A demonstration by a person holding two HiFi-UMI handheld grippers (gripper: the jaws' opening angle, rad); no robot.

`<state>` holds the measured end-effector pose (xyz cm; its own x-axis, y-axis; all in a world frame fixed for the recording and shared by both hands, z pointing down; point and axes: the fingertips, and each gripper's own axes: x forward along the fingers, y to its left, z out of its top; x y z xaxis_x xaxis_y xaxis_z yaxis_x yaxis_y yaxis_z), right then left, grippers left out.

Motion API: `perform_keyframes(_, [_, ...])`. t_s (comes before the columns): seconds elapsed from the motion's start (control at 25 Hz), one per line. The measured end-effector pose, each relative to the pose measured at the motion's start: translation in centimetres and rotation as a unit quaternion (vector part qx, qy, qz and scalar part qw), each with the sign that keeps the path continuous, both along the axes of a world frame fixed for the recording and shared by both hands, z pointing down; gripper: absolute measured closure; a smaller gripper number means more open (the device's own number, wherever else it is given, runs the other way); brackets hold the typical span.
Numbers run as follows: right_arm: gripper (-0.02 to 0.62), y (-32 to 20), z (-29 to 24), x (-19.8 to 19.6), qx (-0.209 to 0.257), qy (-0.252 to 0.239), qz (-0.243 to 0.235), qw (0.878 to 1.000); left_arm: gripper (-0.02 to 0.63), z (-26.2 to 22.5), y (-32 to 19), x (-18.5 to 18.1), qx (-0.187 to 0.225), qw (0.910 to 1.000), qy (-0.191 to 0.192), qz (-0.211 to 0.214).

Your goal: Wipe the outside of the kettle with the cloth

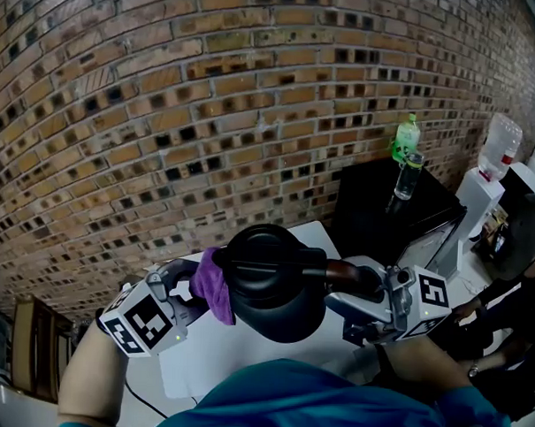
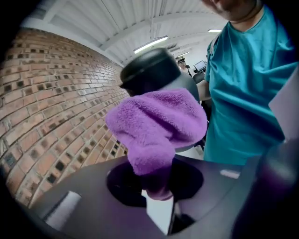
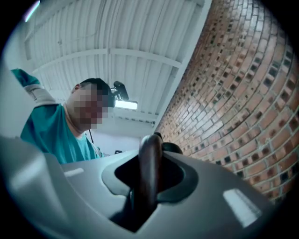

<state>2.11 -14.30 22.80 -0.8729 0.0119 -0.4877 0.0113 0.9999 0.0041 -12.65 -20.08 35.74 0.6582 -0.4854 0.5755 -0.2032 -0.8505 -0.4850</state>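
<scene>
The kettle [image 1: 277, 306] has a dark, smooth body with a soft sheen, and its handle [image 1: 346, 275] looks like glossy brown wood or plastic. The cloth [image 1: 213, 285] is purple, thick and fuzzy like terry. Behind them the brick wall [image 1: 165, 115] is rough and matt.

Head view: the cloth [image 1: 213, 285] hides the left gripper [image 1: 196, 291] tips and the kettle [image 1: 273, 292] wall at 9 o'clock; a person [image 1: 512, 281] at 3 o'clock is cut off. Left gripper view: cloth masks the kettle but for its lid [image 2: 152, 70] at 12 o'clock. Right gripper view: the handle [image 3: 149, 158] hides most of the kettle.
</scene>
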Motion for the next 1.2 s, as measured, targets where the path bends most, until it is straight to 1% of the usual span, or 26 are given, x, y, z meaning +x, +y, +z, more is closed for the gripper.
perform_keyframes(0.08, [0.505,-0.3,-0.8,0.3,-0.007,-0.019,-0.002,1.000,0.525,1.4,0.5,1.2,-0.009,0.9999,-0.002,0.009])
perform_keyframes(0.2, [0.505,-0.7,-2.0,0.9,-0.012,-0.040,0.002,0.999,0.525,3.9,0.6,2.6,-0.014,0.9996,-0.020,0.011])
perform_keyframes(0.32, [0.505,-1.3,-3.2,1.6,-0.011,-0.056,0.012,0.998,0.525,6.0,1.0,3.4,-0.034,0.9991,-0.023,0.012])
perform_keyframes(0.44, [0.505,-1.7,-4.5,2.3,-0.007,-0.076,0.024,0.997,0.525,7.8,2.1,4.7,-0.054,0.9977,-0.028,0.030])
perform_keyframes(0.52, [0.506,-2.2,-5.1,2.7,-0.005,-0.081,0.038,0.996,0.525,7.8,2.4,5.0,-0.056,0.9976,-0.027,0.031])
perform_keyframes(0.6, [0.506,-3.0,-5.2,2.9,-0.005,-0.073,0.068,0.995,0.525,5.7,1.9,4.3,-0.041,0.9991,-0.010,0.007])
perform_keyframes(0.68, [0.505,-4.2,-5.0,2.9,-0.001,-0.051,0.109,0.993,0.525,1.7,1.1,3.4,-0.007,0.9995,0.020,-0.025])
perform_keyframes(0.76, [0.505,-5.4,-4.4,2.6,0.008,-0.025,0.143,0.989,0.525,-3.5,0.3,3.4,0.049,0.9964,0.045,-0.052])
perform_keyframes(0.8, [0.505,-6.0,-4.1,2.2,0.011,-0.014,0.155,0.988,0.525,-6.1,-0.2,3.7,0.082,0.9933,0.049,-0.064])
perform_keyframes(0.84, [0.505,-6.5,-3.8,1.8,0.011,-0.007,0.164,0.986,0.525,-8.1,-0.9,4.1,0.115,0.9897,0.043,-0.073])
perform_keyframes(0.88, [0.505,-7.0,-3.6,1.3,0.009,-0.004,0.169,0.985,0.525,-9.4,-1.6,4.4,0.143,0.9861,0.027,-0.081])
perform_keyframes(0.92, [0.505,-7.5,-3.5,0.9,0.004,-0.005,0.175,0.985,0.525,-9.8,-2.4,4.6,0.161,0.9829,0.004,-0.088])
perform_keyframes(1.0, [0.505,-8.7,-3.3,0.6,-0.010,-0.010,0.190,0.982,0.525,-9.2,-3.6,5.1,0.178,0.9778,-0.040,-0.103])
perform_keyframes(1.08, [0.505,-9.8,-3.4,0.6,-0.020,-0.011,0.208,0.978,0.525,-7.2,-4.1,5.8,0.171,0.9769,-0.067,-0.109])
perform_keyframes(1.2, [0.505,-10.8,-3.8,0.6,-0.015,-0.006,0.232,0.973,0.525,-3.2,-4.3,7.6,0.137,0.9808,-0.092,-0.104])
